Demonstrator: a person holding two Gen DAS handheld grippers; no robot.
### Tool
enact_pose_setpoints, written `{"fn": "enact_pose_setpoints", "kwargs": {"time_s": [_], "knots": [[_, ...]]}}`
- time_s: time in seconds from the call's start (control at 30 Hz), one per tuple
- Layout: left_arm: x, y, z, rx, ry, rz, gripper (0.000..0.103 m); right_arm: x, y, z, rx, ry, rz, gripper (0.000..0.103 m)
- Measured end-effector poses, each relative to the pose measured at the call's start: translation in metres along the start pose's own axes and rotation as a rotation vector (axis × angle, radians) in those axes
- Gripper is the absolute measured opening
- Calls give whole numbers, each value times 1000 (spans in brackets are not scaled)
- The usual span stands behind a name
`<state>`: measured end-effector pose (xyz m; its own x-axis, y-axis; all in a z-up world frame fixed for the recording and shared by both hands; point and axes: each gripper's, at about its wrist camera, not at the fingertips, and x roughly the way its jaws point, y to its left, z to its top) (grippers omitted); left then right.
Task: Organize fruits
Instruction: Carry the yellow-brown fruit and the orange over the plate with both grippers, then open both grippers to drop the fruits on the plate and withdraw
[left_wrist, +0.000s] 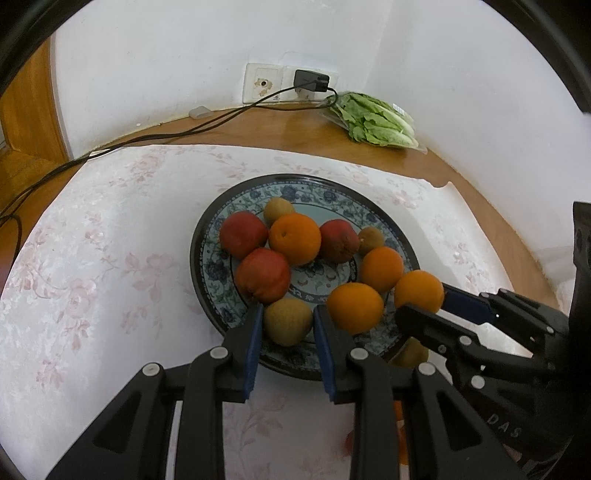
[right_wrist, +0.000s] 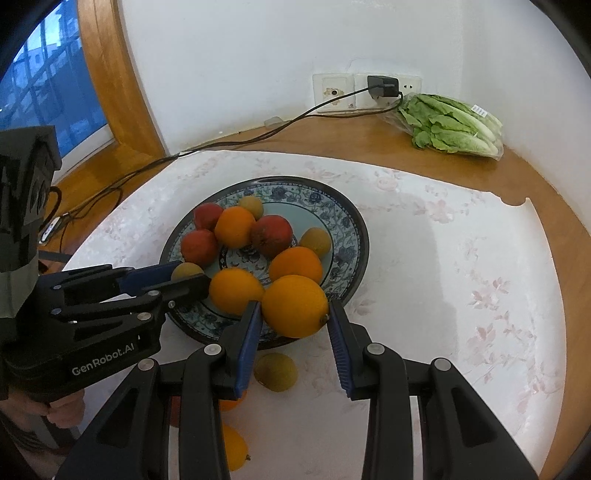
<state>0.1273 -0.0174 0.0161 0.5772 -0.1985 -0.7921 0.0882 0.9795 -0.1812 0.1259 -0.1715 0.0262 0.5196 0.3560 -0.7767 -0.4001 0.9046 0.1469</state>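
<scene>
A blue floral plate (left_wrist: 210, 258) (right_wrist: 347, 221) holds red apples, oranges and brownish-green kiwis. My left gripper (left_wrist: 288, 321) is shut on a kiwi (left_wrist: 287, 321) over the plate's near rim; it shows in the right wrist view (right_wrist: 181, 280) too. My right gripper (right_wrist: 294, 314) is shut on an orange (right_wrist: 294, 305) above the plate's near right rim; the left wrist view shows it (left_wrist: 424, 301) holding that orange (left_wrist: 419, 291). A loose kiwi (right_wrist: 275, 371) and two oranges (right_wrist: 232, 446) lie on the cloth near me.
A pale floral cloth (left_wrist: 110, 240) covers the round wooden table (left_wrist: 295, 129). Bagged lettuce (left_wrist: 373, 120) lies at the back by the wall. A black cable (left_wrist: 147, 140) runs from a wall plug across the table's left. A window is far left (right_wrist: 44, 96).
</scene>
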Motion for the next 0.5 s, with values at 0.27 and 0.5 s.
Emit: {"fn": "enact_pose_setpoints", "kwargs": {"time_s": [0.27,0.5], "knots": [[-12,-2,-4,2,2,-14,35,-11,-2,-1,21,-22,16,39],[-27,-9,-11,15,6,-31,36,-32,-6,-9,58,-45,4,39]]}}
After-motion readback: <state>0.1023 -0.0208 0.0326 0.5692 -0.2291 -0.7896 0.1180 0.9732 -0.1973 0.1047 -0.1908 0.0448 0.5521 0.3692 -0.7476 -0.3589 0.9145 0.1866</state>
